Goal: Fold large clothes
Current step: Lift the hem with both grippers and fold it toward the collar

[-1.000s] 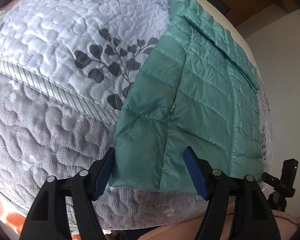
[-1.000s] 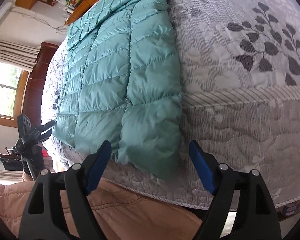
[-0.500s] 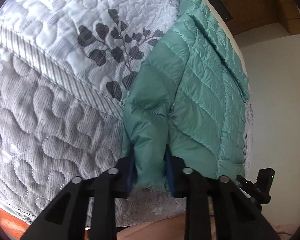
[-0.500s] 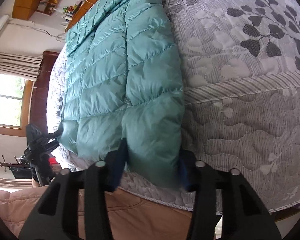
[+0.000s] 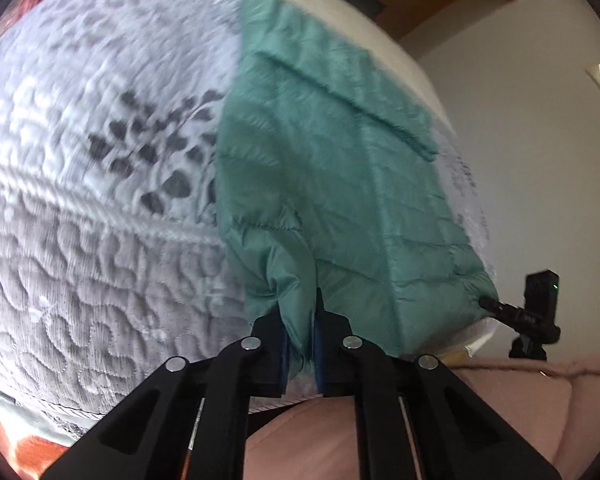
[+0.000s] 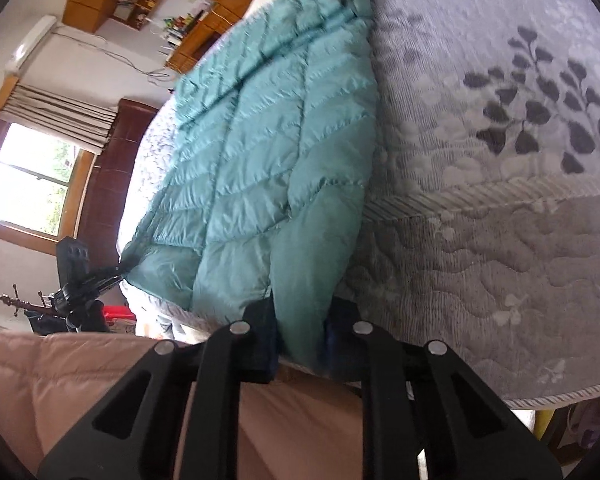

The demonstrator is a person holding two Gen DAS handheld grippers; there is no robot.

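Standing at the near edge of the bed, the person had both tools clamped on the hem of a teal quilted jacket. It lay spread lengthwise on the grey leaf-patterned quilt, collar toward the far end, its bottom edge hanging over the near side of the mattress.

The left gripper was closed on the hem's left corner, where the fabric bunched into a pinched fold between the blue pads. The right gripper was closed on the hem at the jacket's right corner, the cloth there flatter and only slightly gathered. Blur in the left view suggested that hand was moving.

By the look of it, the jacket would be light and puffy, soft with no stiffness of its own, so it would sag between the 2 grip points unless they were held apart. Its shiny shell looked slippery; a shallow pinch could slide off, so the deep bite on the stitched hem seemed the safer hold. Judging from the task, the likely fold would carry the hem up toward the collar, and trapped air could make the layers spring back.

A small black camera on a tripod stood just beyond the jacket's right corner in the left view.
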